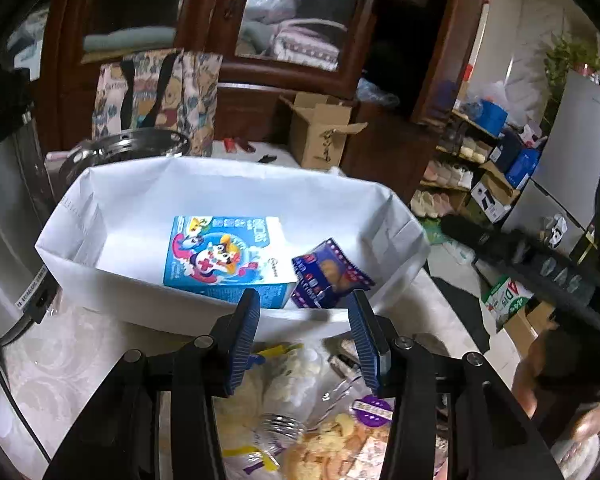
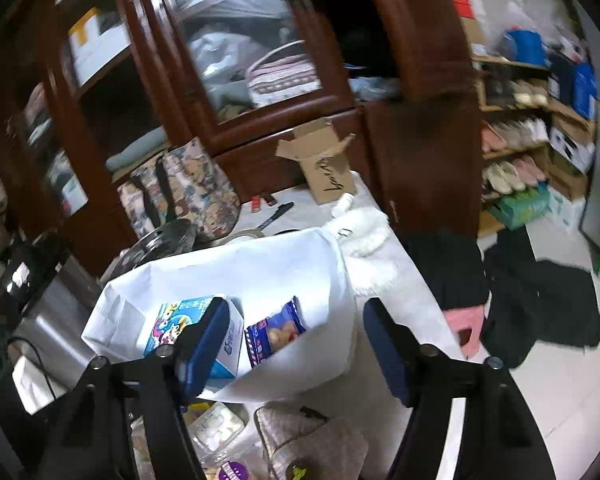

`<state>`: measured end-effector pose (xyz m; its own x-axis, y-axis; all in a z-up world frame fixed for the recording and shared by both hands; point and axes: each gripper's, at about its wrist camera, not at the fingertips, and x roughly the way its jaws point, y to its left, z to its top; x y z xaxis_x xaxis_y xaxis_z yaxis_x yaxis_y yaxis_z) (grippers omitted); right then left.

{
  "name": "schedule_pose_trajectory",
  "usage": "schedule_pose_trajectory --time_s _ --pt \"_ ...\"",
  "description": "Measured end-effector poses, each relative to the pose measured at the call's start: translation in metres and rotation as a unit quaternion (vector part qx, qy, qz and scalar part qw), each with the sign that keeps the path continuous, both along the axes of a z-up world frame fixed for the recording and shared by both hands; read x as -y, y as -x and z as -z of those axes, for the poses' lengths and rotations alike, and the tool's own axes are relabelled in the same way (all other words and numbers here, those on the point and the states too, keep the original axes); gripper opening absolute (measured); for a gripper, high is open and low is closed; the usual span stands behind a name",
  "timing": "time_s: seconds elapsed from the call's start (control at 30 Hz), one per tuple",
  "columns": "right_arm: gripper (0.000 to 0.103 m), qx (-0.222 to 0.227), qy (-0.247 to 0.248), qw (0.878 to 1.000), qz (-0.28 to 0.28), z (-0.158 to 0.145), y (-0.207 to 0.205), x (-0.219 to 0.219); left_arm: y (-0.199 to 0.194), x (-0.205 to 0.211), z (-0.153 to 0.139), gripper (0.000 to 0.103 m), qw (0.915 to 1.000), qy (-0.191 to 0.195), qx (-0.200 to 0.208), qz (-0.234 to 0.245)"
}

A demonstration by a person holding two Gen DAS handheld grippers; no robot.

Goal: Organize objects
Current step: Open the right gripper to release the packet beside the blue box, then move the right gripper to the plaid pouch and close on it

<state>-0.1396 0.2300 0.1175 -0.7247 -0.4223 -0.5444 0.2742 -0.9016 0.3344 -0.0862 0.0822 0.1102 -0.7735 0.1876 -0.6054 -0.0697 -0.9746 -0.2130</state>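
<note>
A white fabric bin [image 1: 112, 288] stands on the table, also in the right wrist view [image 2: 284, 264]. Inside lie a blue cartoon carton [image 1: 224, 256] [image 2: 180, 320] and a dark blue cookie packet [image 1: 328, 276] [image 2: 276, 332], leaning beside it. My left gripper [image 1: 304, 300] is open and empty, just above the bin's near rim. My right gripper [image 2: 296, 308] is open and empty, above the bin's near right side. Clear bags of snacks [image 1: 332, 436] [image 2: 220, 424] lie on the table under both grippers.
A steel pot [image 1: 124, 148] and a printed tote bag [image 1: 160, 96] stand behind the bin. A cardboard box [image 1: 320, 132] sits at the table's back right. A wooden cabinet [image 2: 260, 80] is behind. A white fluffy cloth [image 2: 364, 236] lies by the bin. The table edge drops off at right.
</note>
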Motion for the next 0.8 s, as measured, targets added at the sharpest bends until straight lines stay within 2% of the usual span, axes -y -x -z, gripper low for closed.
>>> schedule_pose_trajectory --time_s 0.17,0.27,0.37,0.43,0.67,0.7,0.8 --pt "0.07 0.023 0.016 1.0 0.003 0.014 -0.007 -0.01 -0.026 0.004 0.003 0.045 0.9995 -0.005 -0.032 0.001" --pt "0.07 0.046 0.015 0.999 -0.014 0.019 -0.008 -0.015 -0.037 0.012 0.011 0.045 0.9988 -0.023 -0.044 0.005" --pt "0.07 0.105 -0.002 0.992 -0.072 0.036 -0.004 -0.009 -0.04 0.017 0.017 0.045 0.9976 -0.052 -0.046 0.001" --pt "0.069 0.132 0.003 0.986 -0.103 0.045 -0.004 -0.007 -0.038 0.017 0.018 0.045 0.9969 -0.064 -0.046 0.005" --pt "0.06 0.195 -0.061 0.973 -0.106 0.068 0.004 0.001 -0.034 0.008 0.024 0.045 0.9987 -0.04 -0.032 -0.004" --pt "0.055 0.208 -0.066 0.97 -0.11 0.073 0.004 0.001 -0.034 0.008 0.025 0.045 0.9987 -0.042 -0.029 -0.004" --pt "0.055 0.222 -0.069 0.966 -0.118 0.078 0.004 0.002 -0.036 0.008 0.024 0.045 0.9985 -0.046 -0.03 -0.005"
